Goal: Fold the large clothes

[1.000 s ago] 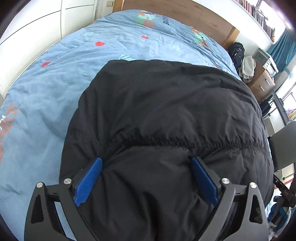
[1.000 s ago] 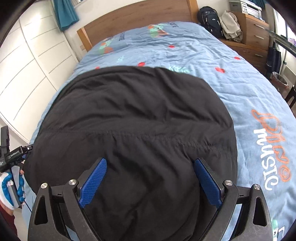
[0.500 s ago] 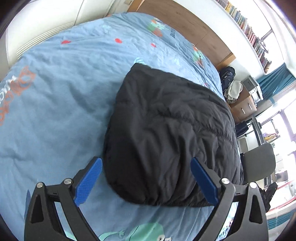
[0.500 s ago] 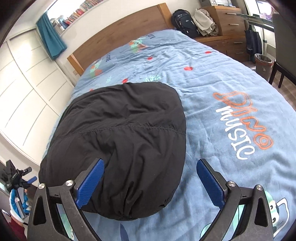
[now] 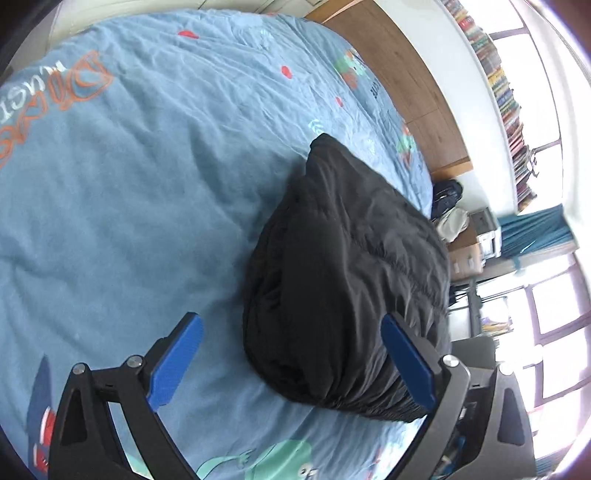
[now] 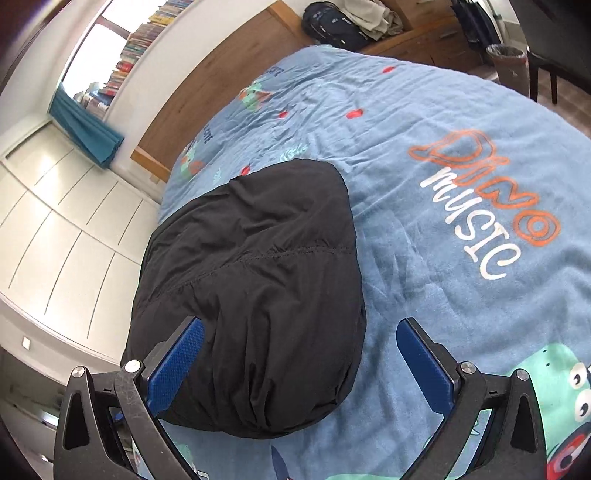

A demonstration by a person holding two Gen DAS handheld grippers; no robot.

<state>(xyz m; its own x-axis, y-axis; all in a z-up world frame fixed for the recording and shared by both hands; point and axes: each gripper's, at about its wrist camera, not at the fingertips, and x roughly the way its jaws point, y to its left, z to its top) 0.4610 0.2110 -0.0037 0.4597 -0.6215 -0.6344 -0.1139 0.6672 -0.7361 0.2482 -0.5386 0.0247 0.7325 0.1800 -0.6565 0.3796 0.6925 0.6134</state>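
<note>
One folded black jacket [image 5: 347, 273] lies on one bed [image 5: 129, 206]; two claws, left claw [image 5: 291, 363] and right claw [image 6: 299, 363], gape empty.

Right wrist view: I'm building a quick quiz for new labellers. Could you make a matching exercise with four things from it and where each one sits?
Things:
1. puffy black quilted jacket
2. orange and white "DINO MUSIC" print
3. teal curtain
4. dark backpack

Places:
A. upper left, hanging by the window
B. top of the picture, beyond the far end of the bed
C. folded in a bundle on the left half of the blue bedspread
D. on the bedspread, right of the bundle

Pairs: 1-C, 2-D, 3-A, 4-B
</note>
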